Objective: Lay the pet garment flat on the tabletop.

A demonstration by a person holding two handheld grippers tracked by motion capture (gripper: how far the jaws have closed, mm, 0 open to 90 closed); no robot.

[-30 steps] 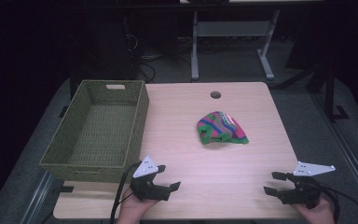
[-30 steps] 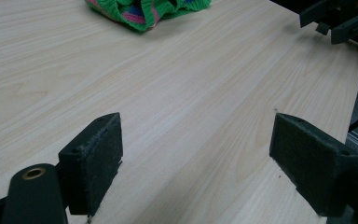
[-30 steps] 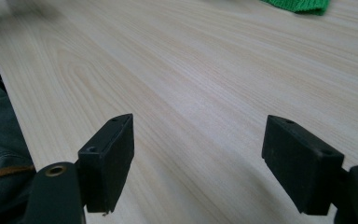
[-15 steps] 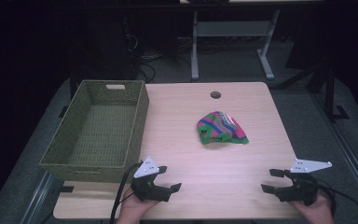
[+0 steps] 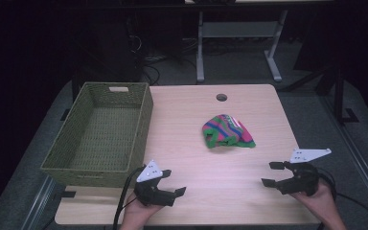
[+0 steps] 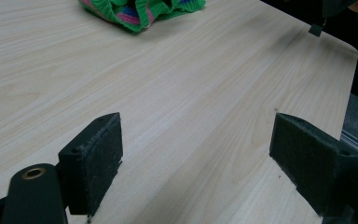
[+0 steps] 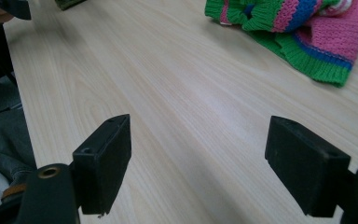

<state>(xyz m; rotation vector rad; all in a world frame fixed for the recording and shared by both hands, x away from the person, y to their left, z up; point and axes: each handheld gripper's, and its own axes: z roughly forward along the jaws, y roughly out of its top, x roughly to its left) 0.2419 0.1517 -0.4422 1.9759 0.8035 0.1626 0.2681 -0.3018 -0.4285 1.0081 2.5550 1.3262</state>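
On the table (image 5: 230,172), a woven basket (image 5: 103,129) stands left; the knitted cloth (image 5: 227,132) lies mid-table, long axis crosswise. Right gripper (image 5: 274,173) and left gripper (image 5: 175,186), both released and empty, sit nearly equidistant; cloth lies ahead.

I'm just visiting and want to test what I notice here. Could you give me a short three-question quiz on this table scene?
1. True or false: the knitted cloth lies inside the basket.
2. Which tool is nearer the basket: the left tool or the right tool?
3. Fill in: both tools have their jaws ____, with nothing between them.

Key
1. False: the cloth lies on the table, right of the basket, and no tool touches it.
2. The left tool, near the basket's front corner.
3. Open.
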